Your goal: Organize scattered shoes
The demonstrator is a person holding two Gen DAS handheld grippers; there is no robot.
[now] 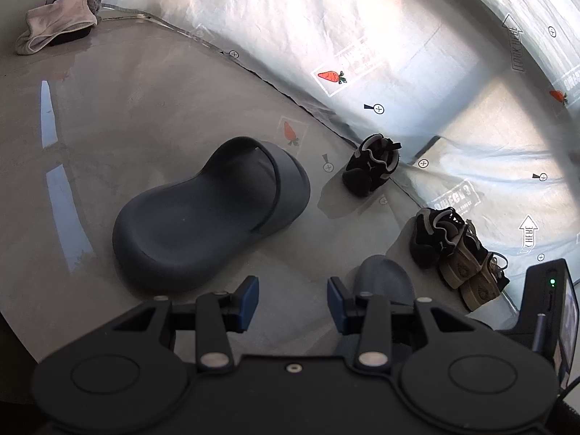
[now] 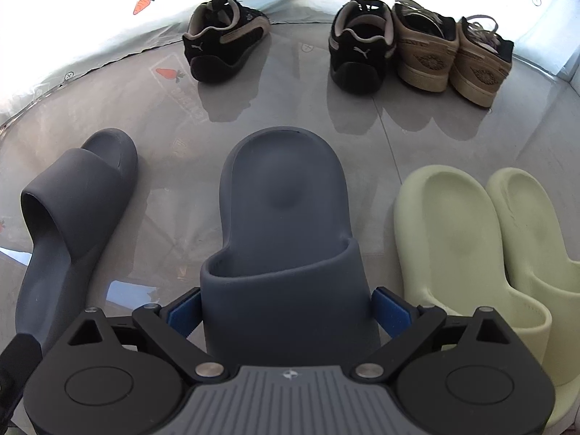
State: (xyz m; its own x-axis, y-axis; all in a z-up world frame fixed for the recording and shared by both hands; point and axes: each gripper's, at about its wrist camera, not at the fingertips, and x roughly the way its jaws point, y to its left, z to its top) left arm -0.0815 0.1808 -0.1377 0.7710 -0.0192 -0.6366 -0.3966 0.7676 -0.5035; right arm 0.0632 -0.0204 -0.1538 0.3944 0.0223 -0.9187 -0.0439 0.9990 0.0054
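My right gripper [image 2: 287, 311] is shut on a dark blue-grey slide [image 2: 282, 210], its blue pads [image 2: 183, 313] pressing on both sides at the strap, heel pointing away. The matching slide [image 2: 72, 210] lies to its left on the floor. In the left wrist view this matching slide [image 1: 210, 214] sits just ahead of my left gripper [image 1: 293, 302], which is open with nothing between its fingers. The rounded end of the other dark slide [image 1: 384, 277] shows behind its right finger.
Two black sneakers [image 2: 224, 43] [image 2: 359, 50] and a tan pair [image 2: 424, 50] stand along the silver sheet's edge [image 1: 326, 116]. A pale green pair of slides [image 2: 453, 235] lies at the right. A crumpled cloth [image 1: 58, 21] lies far left. Part of the other gripper's body [image 1: 551, 308] shows at the right edge.
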